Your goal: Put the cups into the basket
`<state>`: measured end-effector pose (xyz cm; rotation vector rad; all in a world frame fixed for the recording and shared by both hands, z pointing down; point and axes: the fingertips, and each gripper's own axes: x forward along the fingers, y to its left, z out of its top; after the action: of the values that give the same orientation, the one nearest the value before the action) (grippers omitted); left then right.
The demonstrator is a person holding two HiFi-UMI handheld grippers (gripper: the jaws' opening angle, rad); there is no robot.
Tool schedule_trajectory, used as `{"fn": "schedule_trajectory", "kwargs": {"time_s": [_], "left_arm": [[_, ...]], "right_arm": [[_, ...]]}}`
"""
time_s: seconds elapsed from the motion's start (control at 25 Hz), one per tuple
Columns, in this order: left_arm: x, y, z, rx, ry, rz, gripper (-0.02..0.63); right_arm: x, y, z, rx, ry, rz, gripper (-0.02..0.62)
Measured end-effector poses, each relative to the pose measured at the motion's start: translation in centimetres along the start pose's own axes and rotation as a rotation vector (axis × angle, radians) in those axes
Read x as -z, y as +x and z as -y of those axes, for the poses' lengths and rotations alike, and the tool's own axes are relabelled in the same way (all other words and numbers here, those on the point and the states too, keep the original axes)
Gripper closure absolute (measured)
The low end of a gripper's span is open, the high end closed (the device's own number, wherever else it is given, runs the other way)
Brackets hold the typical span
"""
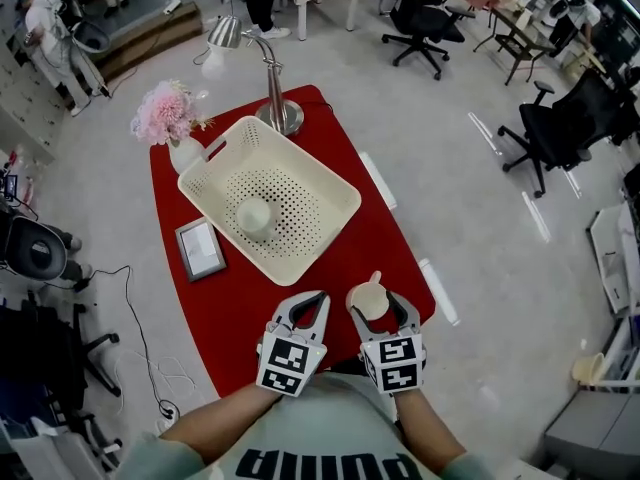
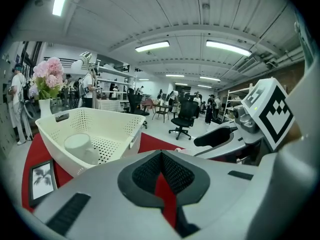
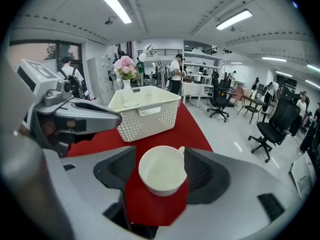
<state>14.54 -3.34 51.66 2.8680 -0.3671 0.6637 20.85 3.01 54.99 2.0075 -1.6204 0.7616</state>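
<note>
A cream cup stands upright on the red table near its front edge. My right gripper is open around it, a jaw on each side and a thin gap at each pad. A second cream cup lies inside the white perforated basket at the table's middle. My left gripper sits just left of the right one, its jaws closed together with nothing between them, pointing toward the basket.
A pink flower vase and a silver desk lamp stand behind the basket. A small picture frame lies left of it. The table's right edge runs close by the near cup. Office chairs stand on the floor beyond.
</note>
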Motion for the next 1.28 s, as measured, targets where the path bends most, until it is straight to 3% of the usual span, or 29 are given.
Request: {"fn": "schedule_trajectory", "kwargs": {"time_s": [0.16,0.32,1.0,1.28], "left_arm": [[0.4,0.6,0.1,-0.002,0.012,-0.021,0.603],[0.9,1.4,0.0,-0.002,0.027,-0.042,0.603],[1.3,2.0,0.5,0.019,0.04,-0.055,0.603],[0.3,1.2,0.6,0.011,0.056,-0.01,0.603]], "right_arm": [[1.1,0.9,0.3,0.004,-0.004,-0.028,0.247],[1.5,1.8,0.2,-0.016,0.0,-0.042,0.221],[3.0,4.0,0.3,-0.048,-0.029,-0.096,0.213],[0.6,1.7,1.3,-0.017,-0.042,-0.054,0.213]]}}
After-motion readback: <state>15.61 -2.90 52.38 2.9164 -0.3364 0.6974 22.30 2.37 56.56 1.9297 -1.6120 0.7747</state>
